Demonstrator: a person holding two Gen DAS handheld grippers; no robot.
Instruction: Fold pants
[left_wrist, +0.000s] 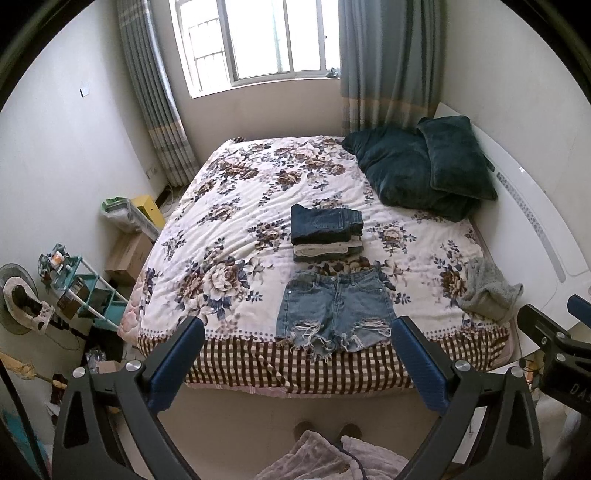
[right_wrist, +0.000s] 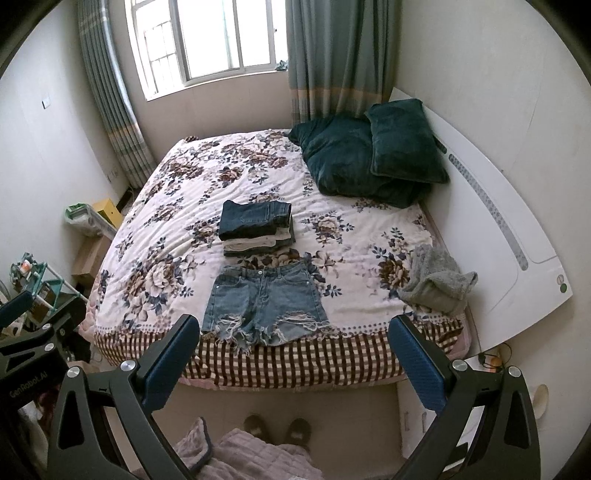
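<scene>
Light blue ripped denim shorts (left_wrist: 332, 310) lie flat and unfolded near the bed's front edge, waistband away from me; they also show in the right wrist view (right_wrist: 264, 306). Behind them stands a stack of folded pants (left_wrist: 327, 232) topped by dark jeans, also in the right wrist view (right_wrist: 256, 227). My left gripper (left_wrist: 299, 347) is open and empty, held above the floor in front of the bed. My right gripper (right_wrist: 295, 343) is open and empty, held likewise, apart from the shorts.
The floral bedspread (left_wrist: 240, 192) covers the bed. Two dark green pillows (left_wrist: 424, 166) lie at the back right. A grey fleece garment (right_wrist: 436, 280) lies at the right edge. A white headboard (right_wrist: 498, 206) runs along the right. A shelf cart (left_wrist: 85, 288) and boxes (left_wrist: 129, 254) stand left.
</scene>
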